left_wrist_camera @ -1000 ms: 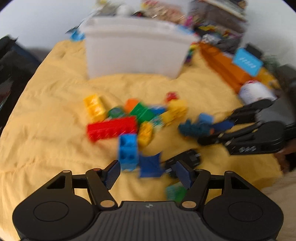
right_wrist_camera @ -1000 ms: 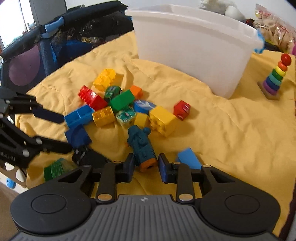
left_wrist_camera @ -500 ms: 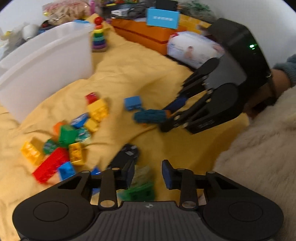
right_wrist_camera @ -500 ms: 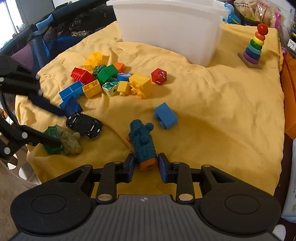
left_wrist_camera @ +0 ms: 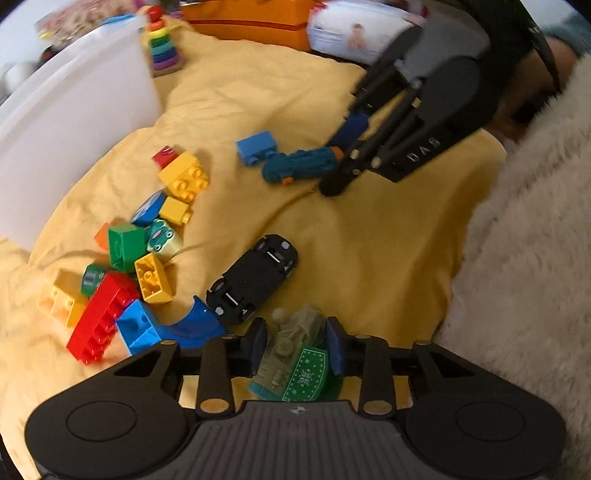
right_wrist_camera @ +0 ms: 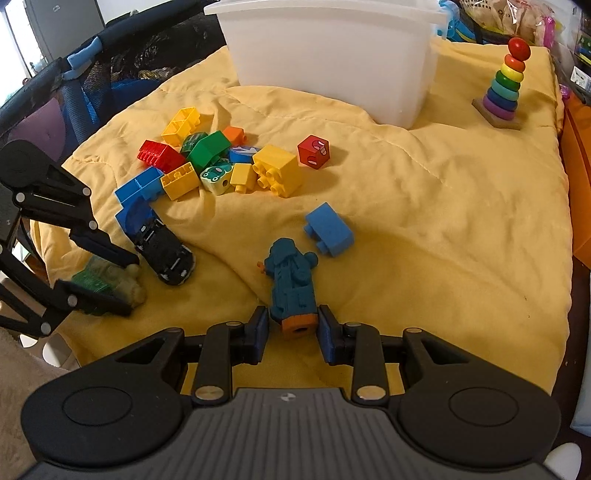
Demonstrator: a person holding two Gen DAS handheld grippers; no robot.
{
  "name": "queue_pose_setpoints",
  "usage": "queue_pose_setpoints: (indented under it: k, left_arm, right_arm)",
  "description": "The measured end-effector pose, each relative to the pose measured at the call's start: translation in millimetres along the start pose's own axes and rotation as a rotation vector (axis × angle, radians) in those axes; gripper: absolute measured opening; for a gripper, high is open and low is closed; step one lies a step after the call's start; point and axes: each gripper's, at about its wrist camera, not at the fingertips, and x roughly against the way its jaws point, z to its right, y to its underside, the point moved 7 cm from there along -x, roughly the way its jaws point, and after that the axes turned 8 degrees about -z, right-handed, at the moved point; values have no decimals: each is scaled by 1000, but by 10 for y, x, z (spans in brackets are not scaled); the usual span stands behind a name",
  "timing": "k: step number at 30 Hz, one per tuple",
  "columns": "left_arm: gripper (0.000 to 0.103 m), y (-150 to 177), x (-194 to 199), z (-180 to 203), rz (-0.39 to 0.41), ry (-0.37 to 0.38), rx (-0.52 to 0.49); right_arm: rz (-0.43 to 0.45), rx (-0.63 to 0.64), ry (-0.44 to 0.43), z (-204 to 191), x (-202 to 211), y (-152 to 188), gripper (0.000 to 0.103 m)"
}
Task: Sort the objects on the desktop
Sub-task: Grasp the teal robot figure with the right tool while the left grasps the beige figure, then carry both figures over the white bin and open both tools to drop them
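Observation:
On the yellow blanket [right_wrist_camera: 424,221] lies a teal toy train with an orange end [right_wrist_camera: 291,280], and my right gripper [right_wrist_camera: 291,325] is shut on that end. The left wrist view also shows the train [left_wrist_camera: 299,168]. My left gripper [left_wrist_camera: 295,334] holds an olive-green toy vehicle with a green patterned panel [left_wrist_camera: 288,339] between its pads. Those jaws are opening slightly while the pads still touch it. A black toy car [left_wrist_camera: 255,277] lies upside down just beyond it. A pile of coloured bricks [right_wrist_camera: 221,162] sits further back, in front of a white bin [right_wrist_camera: 332,59].
A single blue brick [right_wrist_camera: 328,229] lies beside the train. A rainbow ring stacker [right_wrist_camera: 504,85] stands at the back right. A dark mesh playpen wall [right_wrist_camera: 110,74] borders the blanket's left. An orange box [left_wrist_camera: 251,18] and a fluffy cream fabric [left_wrist_camera: 535,258] flank the other side.
The left gripper swung away from the blue bricks, rolled, and narrowed its jaws around the olive-green toy. The right gripper drew the teal train away from the brick pile, then held still.

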Motion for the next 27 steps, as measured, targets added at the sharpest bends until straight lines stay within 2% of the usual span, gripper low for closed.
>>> queue_pose_setpoints:
  k: [3,5,10,12,15,18,21,24,27]
  left_arm:
    - [38,11,-53,-40,14,30,32]
    - [35,22,-53,-87,55,45,92]
    - [34,35,45,-194,124,66,196]
    - [34,-1,154,-237,169,65,220]
    - [34,-92,349,-323,235,51,248]
    - [34,-194,535,-424,297,4,255]
    - [34,-330,735,-584,360,-39,275]
    - [34,-498,974,-835,405,-136,272]
    - [34,-683,1230,-1118,471,-199,303]
  right_arm:
    - [-6,7,5,-9,-2,-12,35]
    - [-4,3,6,-16,-13,-18,38]
    - [13,7,23,-35,-36,-68,41]
    - [17,21,37,-42,-56,-91,29]
    - [23,15,21,-58,8,-154,29]
    - [43,-14,1,-35,90,-247,29]
    - [71,-7,28,-19,178,-379,29]
    - [116,15,56,9,315,-596,29]
    - [175,47,108,55,467,-882,29]
